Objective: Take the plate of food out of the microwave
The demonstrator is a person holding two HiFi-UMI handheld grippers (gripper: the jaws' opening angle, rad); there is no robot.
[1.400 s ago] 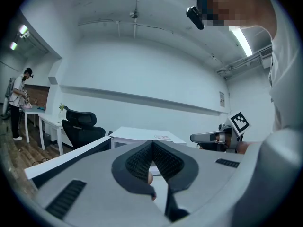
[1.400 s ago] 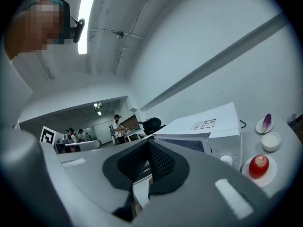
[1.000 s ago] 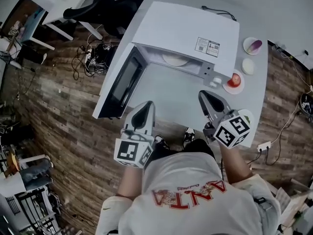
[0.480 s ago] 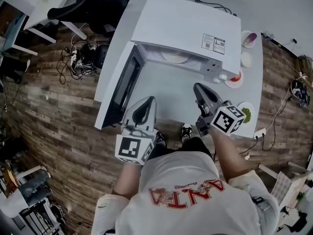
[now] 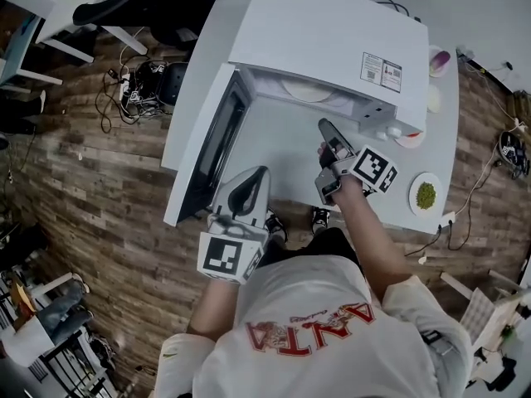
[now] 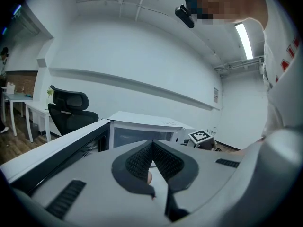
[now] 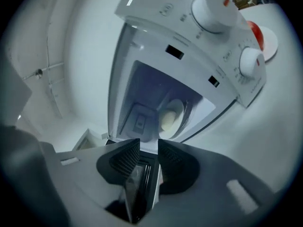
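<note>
Microwave (image 5: 332, 36) on the desk (image 5: 286, 152), door (image 5: 207, 143) swung open. Plate of food (image 7: 169, 117) sits inside the cavity with a pale lump on it, too blurred to tell what. Right hand-held gripper (image 7: 147, 148) points into the cavity, jaws opening, nothing between them. Left hand-held gripper (image 6: 152, 144) is clenched and empty, near the door.

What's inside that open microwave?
A white plate with a pale lump of food sits inside the microwave, whose door is open. From above, the microwave itself hides most of the plate; what the food is cannot be told.
</note>
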